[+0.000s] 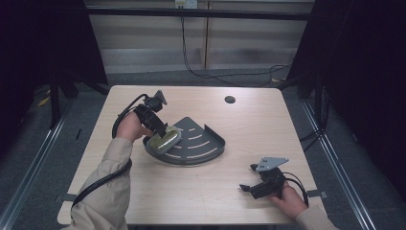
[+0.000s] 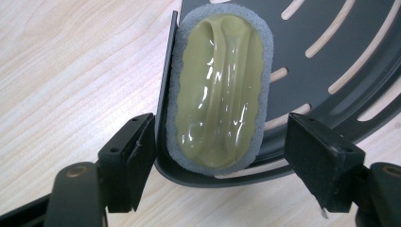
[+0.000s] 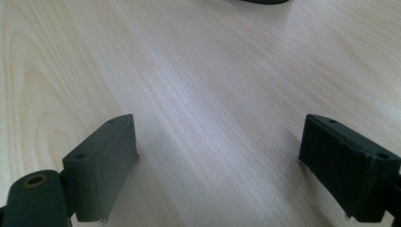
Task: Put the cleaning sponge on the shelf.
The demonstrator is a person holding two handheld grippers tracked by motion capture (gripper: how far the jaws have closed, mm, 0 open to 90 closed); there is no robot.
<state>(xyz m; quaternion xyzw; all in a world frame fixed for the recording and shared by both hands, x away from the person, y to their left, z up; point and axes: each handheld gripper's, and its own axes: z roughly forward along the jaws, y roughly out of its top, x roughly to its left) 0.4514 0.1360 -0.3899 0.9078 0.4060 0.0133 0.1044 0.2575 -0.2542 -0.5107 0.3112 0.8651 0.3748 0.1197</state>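
An oval scrubber (image 1: 163, 140) (image 2: 220, 90), with a glossy olive-green top on a grey foam base, lies at the left edge of a dark grey, slotted, quarter-round tray (image 1: 206, 143) (image 2: 340, 47). My left gripper (image 1: 165, 132) (image 2: 220, 137) is over the near end of the scrubber. Its jaws stand apart on either side, the left one outside the tray's rim, and a gap shows between each pad and the foam. My right gripper (image 1: 249, 177) (image 3: 217, 142) rests near the table's front right, open over bare wood with nothing between its jaws.
The light wooden table (image 1: 268, 120) has a round cable hole (image 1: 230, 99) near its back edge. Black cables (image 1: 215, 74) run over the floor behind it. Dark curtains stand on both sides.
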